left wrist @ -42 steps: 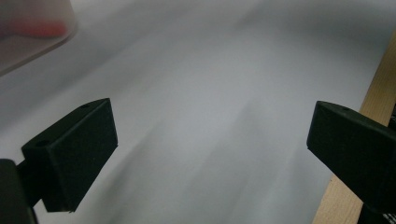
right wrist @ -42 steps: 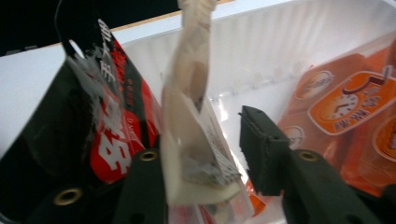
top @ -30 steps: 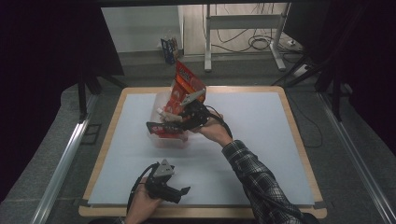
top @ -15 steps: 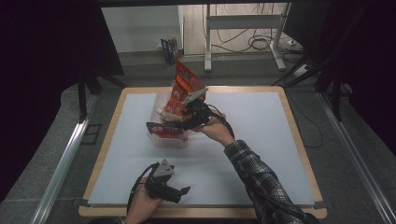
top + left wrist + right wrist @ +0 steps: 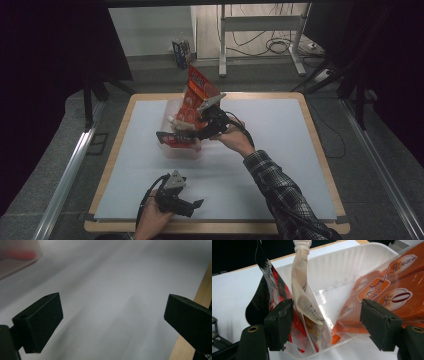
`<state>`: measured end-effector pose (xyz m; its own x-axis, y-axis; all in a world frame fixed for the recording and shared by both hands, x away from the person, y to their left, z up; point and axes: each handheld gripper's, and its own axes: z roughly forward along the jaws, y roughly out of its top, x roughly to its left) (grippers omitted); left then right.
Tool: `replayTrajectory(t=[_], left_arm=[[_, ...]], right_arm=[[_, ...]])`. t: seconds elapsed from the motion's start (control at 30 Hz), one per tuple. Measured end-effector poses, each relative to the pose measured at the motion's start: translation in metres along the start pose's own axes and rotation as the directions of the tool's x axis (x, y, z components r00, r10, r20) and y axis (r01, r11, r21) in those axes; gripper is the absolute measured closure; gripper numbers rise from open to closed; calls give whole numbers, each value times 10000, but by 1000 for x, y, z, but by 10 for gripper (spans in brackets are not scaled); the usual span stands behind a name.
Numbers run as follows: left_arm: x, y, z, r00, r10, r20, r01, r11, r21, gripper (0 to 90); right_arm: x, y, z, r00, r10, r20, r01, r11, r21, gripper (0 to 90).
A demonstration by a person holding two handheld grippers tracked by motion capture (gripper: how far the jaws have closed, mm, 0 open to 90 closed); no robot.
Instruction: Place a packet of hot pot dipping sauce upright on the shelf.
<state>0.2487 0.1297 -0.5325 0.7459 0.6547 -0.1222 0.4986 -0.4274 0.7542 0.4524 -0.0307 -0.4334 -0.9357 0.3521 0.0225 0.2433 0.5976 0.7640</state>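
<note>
The right gripper [image 5: 325,325] has its fingers [image 5: 279,323] spread wide over a clear plastic tub [image 5: 342,272] on the counter [image 5: 280,165], the left one touching the black-and-red packet [image 5: 268,292]. A cream pouch [image 5: 303,297] stands upright between them, long axis vertical, and an orange bag [image 5: 387,290] leans by the right one. The left gripper [image 5: 112,315], fingers wide apart and empty, hovers near the counter's front edge.

We see little change: our right gripper [image 5: 196,131] sits a touch lower and nearer over the clear tub [image 5: 176,146], jaws now spread among its packets.
</note>
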Motion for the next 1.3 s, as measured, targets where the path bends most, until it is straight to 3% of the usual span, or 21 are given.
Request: replayTrajectory(t=[0.77, 0.93, 1.3], left_arm=[[0, 2, -2, 9998, -113, 134, 112, 9999, 51, 30], [1, 2, -4, 10000, -44, 56, 44, 9999, 112, 31], [7, 2, -14, 9994, -91, -345, 91, 10000, -1, 30]], right_arm=[[2, -5, -22, 10000, 64, 74, -63, 9999, -136, 205], [2, -8, -24, 9999, 112, -83, -113, 9999, -89, 184], [4, -18, -36, 9992, 381, 148, -378, 9990, -224, 93]])
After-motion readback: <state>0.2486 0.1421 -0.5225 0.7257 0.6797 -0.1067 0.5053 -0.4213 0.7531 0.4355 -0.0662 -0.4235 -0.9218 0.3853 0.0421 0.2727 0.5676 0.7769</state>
